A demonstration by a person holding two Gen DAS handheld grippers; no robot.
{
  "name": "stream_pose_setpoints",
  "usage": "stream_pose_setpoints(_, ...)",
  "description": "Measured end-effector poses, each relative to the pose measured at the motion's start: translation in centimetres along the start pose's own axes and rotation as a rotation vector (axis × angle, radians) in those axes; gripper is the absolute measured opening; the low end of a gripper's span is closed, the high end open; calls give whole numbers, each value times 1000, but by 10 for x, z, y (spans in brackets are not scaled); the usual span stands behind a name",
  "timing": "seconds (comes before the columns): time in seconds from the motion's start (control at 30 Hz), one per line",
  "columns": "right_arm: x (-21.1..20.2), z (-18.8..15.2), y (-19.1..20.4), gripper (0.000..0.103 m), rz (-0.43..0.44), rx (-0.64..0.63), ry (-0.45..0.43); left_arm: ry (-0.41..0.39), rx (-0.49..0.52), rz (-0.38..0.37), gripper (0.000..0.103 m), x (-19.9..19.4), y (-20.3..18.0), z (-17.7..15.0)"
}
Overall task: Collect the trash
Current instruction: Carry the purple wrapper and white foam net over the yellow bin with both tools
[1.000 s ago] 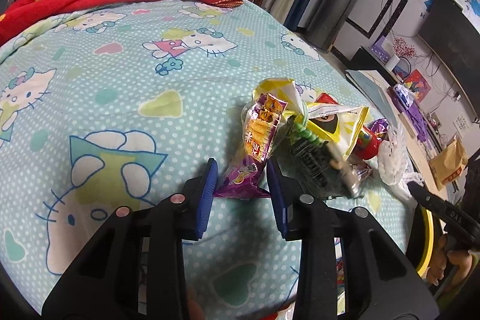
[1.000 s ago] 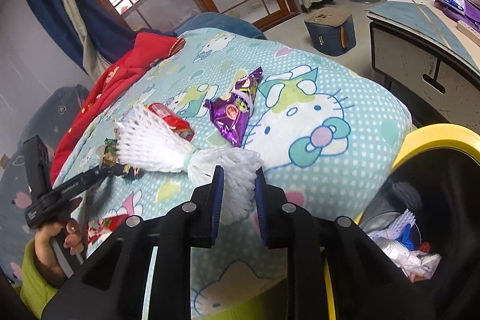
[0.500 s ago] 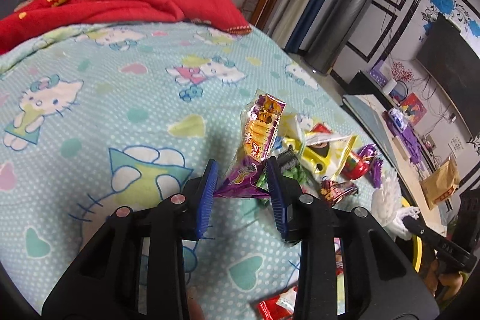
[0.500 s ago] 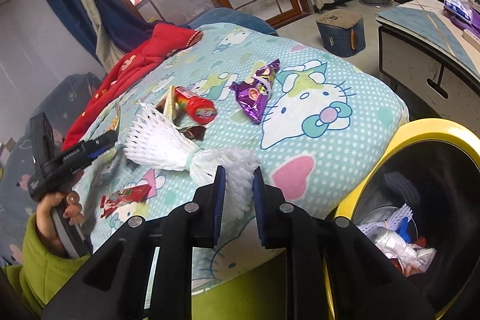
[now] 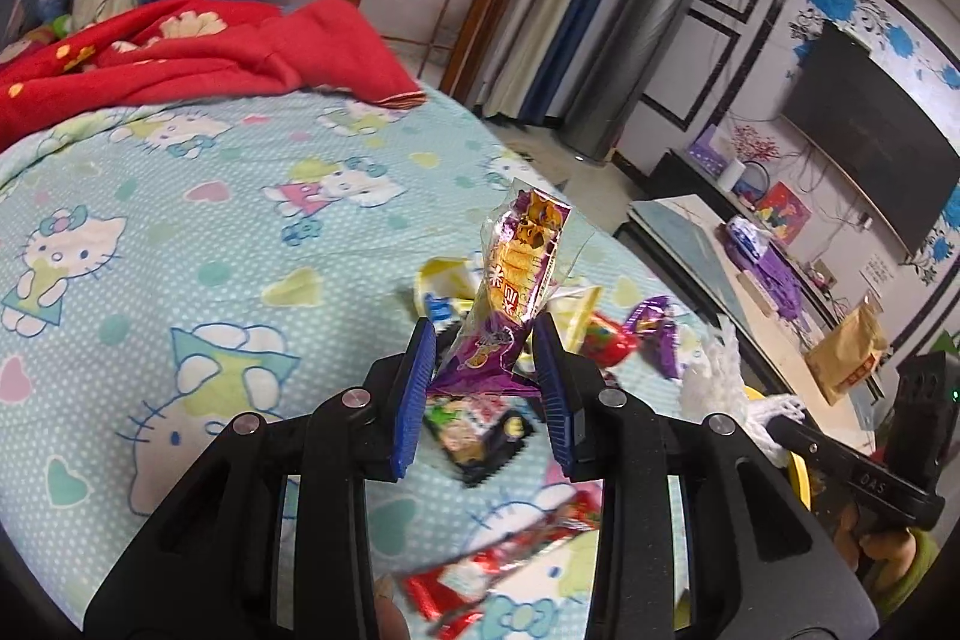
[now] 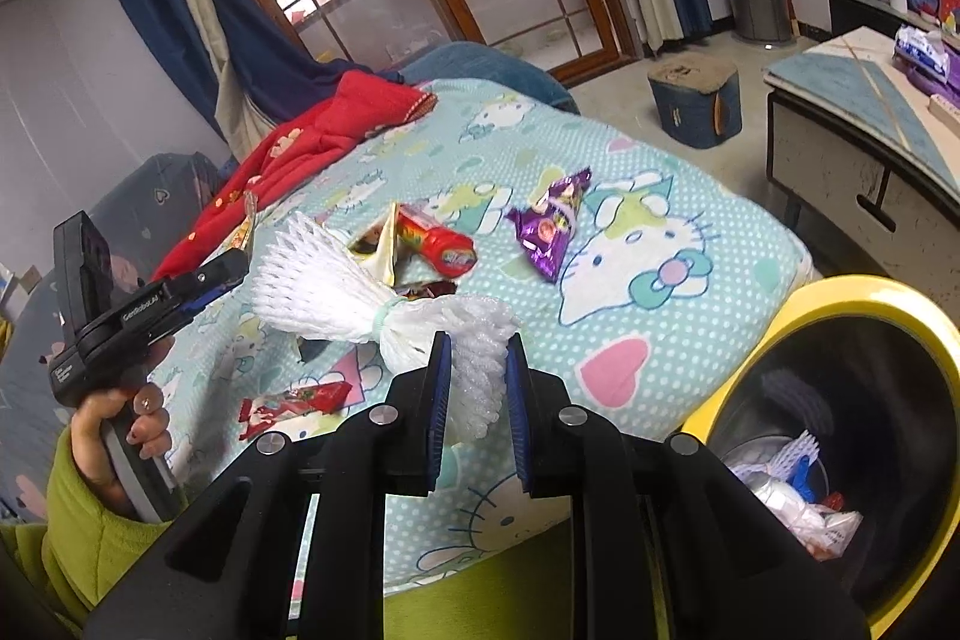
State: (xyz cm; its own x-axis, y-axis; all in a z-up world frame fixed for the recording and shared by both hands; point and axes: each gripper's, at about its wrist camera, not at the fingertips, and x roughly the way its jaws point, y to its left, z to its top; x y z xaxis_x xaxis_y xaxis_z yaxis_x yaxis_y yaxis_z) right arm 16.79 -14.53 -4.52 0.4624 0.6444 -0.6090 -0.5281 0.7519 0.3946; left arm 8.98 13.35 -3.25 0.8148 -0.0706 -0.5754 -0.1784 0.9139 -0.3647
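Note:
My left gripper (image 5: 483, 370) is shut on a purple and orange snack wrapper (image 5: 510, 280) and holds it upright above the bed. My right gripper (image 6: 477, 376) is shut on a white foam fruit net (image 6: 372, 292), lifted above the bed's near edge. More trash lies on the Hello Kitty bedsheet (image 6: 660, 220): a purple wrapper (image 6: 549, 229), a red tube wrapper (image 6: 435, 241), a yellow wrapper (image 6: 384, 250) and a red wrapper (image 6: 294, 400). A yellow-rimmed trash bin (image 6: 798, 304) stands to the right of the bed, with trash inside.
A red blanket (image 5: 180, 58) lies at the far end of the bed. A low cabinet (image 6: 852, 148) and a blue stool (image 6: 696, 100) stand past the bin. The left wrist view shows a TV (image 5: 864, 136) on the wall.
My left gripper has lifted the purple and orange wrapper off the pile on the bed. My right gripper has carried the foam net a little higher, near the bin.

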Motion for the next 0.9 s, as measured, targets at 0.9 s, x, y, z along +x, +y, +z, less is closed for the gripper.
stream_pose_setpoints(0.9,-50,13,-21,18,-83,30,-141,-2,126,-127,27,-11,-69,-15)
